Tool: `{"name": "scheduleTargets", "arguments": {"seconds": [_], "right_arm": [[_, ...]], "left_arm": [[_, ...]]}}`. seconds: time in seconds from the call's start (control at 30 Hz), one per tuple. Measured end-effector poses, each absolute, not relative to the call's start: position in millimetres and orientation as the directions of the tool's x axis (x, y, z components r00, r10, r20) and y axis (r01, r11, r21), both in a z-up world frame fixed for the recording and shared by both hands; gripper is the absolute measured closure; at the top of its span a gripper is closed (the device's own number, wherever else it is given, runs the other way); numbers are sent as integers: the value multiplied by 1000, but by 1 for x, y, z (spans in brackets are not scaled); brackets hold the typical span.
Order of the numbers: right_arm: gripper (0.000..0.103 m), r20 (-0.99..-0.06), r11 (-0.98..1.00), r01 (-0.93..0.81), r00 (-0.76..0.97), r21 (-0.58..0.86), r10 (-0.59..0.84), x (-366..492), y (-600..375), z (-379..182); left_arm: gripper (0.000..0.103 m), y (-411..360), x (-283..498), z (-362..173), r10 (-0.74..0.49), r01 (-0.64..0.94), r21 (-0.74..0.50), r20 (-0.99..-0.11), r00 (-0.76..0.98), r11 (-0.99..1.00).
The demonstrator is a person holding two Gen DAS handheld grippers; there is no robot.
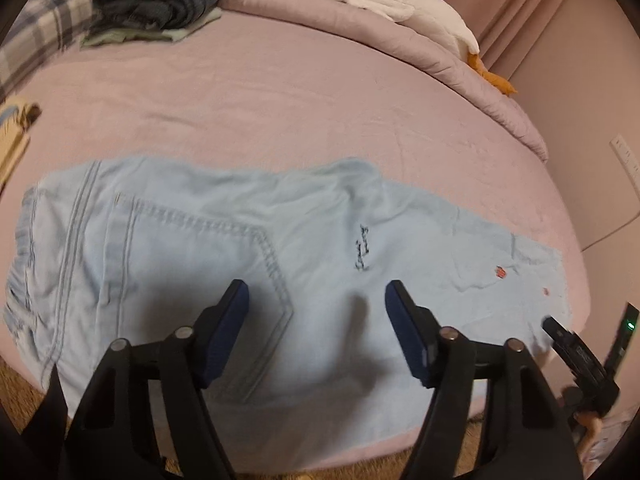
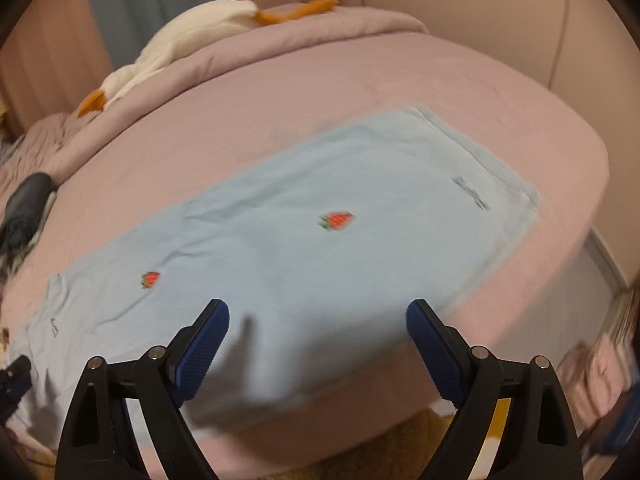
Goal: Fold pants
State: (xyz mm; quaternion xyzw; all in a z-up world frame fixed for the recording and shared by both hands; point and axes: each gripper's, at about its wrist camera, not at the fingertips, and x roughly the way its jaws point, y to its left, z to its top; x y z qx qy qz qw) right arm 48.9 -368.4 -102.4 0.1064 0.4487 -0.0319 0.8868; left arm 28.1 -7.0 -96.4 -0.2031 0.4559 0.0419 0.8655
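Clearly you are dealing with soft, light cloth: the pale blue pants [image 1: 248,264] are lying flat along the near edge of the pink bed [image 1: 280,100], already doubled leg over leg by the look of it, with the elastic waistband [image 1: 24,248] at the left and the leg hems [image 2: 516,200] at the right. They are likely draping and sagging the moment you lift them, so they are asking for a pinch at two points, not one. The thick stitched seams by the back pocket [image 1: 256,280] are probably the firmest places for the pads to bite; the plain cloth around the embroidered strawberry [image 2: 338,220] is thinner and may be slipping out.

Your left gripper [image 1: 316,300] is hovering over the seat, jaws spread wide, holding nothing. Your right gripper [image 2: 318,320] is hanging over the near edge of the legs, likewise spread and empty. For the next fold, I judge that you are wanting the hem corners in the right one and the waistband in the left.

Farther off, a stack of folded clothes [image 1: 160,4] is sitting at the far left, and a plush goose [image 1: 392,0] is lying on the rolled quilt [image 1: 420,48] at the far side.
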Motion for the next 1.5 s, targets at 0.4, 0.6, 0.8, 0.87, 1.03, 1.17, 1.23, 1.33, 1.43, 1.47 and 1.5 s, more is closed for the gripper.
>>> {"name": "scheduleTargets", "arguments": {"seconds": [0.4,0.6,0.8,0.87,1.03,1.17,1.23,1.33,1.43,1.47,1.5], "right_arm": [[47,-790,945,287,611,157,-54,30,-413,-92],[48,-782,912,321,623,254,-2,42,-438,-93],[48,-798,878,416,599,236,-69,48,-472,-96],[48,-800,874,437,592,213,-100,54,-476,-99],[56,-788,865,431,611,255,-72,69,-479,-104],[62,-798,856,443,599,267,-61,74,-483,-114],[82,-792,861,445,605,247,-85,73,-482,-112],[91,-768,848,451,634,279,-85,68,-481,-103],[93,-747,860,446,653,248,-123,69,-478,-89],[93,-746,862,446,653,242,-129,69,-478,-86],[93,-745,865,444,653,231,-136,68,-478,-82]], "left_arm": [[88,4,73,-83,-197,-241,-410,-775,600,880],[88,0,110,-96,-206,-242,-392,-808,552,888],[87,-4,125,-121,-167,-275,-339,-849,501,900],[87,0,127,-122,-178,-290,-364,-840,512,885],[87,2,128,-120,-191,-285,-376,-837,512,882],[86,2,126,-119,-184,-285,-364,-844,505,887],[85,0,125,-117,-173,-282,-347,-850,498,895],[85,-4,126,-115,-154,-293,-332,-855,496,897],[86,-13,122,-111,-168,-281,-345,-847,504,896],[86,-18,121,-110,-189,-264,-358,-844,501,896],[85,-21,121,-110,-198,-255,-364,-841,503,896]]}}
